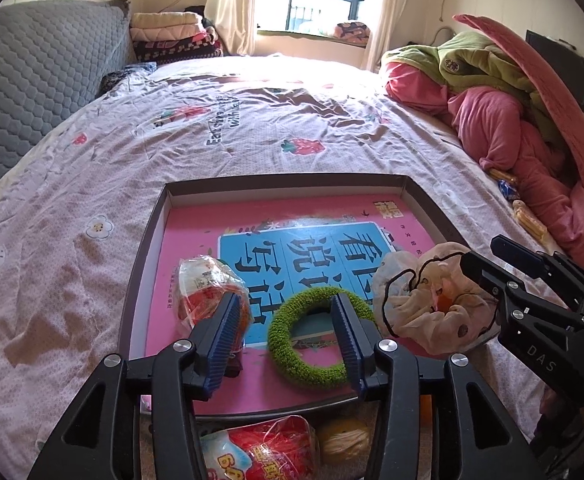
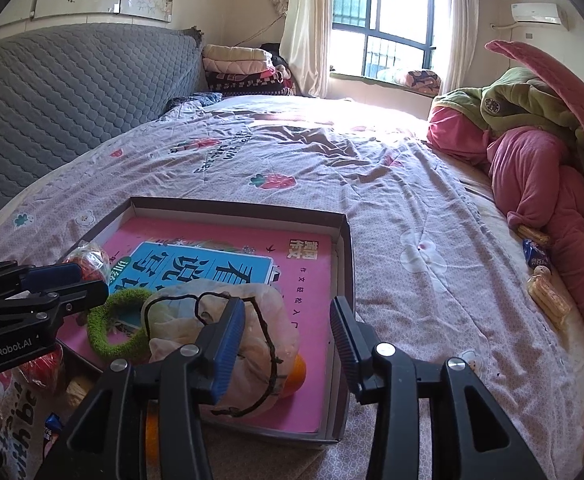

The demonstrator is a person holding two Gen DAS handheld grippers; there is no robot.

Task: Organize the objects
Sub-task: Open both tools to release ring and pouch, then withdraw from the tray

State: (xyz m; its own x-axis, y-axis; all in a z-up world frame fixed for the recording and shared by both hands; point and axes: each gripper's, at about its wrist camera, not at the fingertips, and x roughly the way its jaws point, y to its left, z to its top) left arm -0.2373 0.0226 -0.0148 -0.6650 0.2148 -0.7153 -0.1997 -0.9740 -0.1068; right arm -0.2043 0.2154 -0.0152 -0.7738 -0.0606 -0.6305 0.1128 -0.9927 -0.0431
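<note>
While both grippers hang wide open holding nothing, the left gripper straddles the green ring in the tray on the bed, the right gripper beside the drawstring pouch

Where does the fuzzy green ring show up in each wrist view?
Left wrist: the green ring lies low centre in the tray, partly behind the left gripper.
Right wrist: the ring lies lower left, beside the pale bag.
Shared landmark: the pink book.

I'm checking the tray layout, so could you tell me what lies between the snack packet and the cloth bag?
The green fuzzy ring lies between the snack packet and the cloth bag, flat on the pink book; the left wrist view shows it.
</note>
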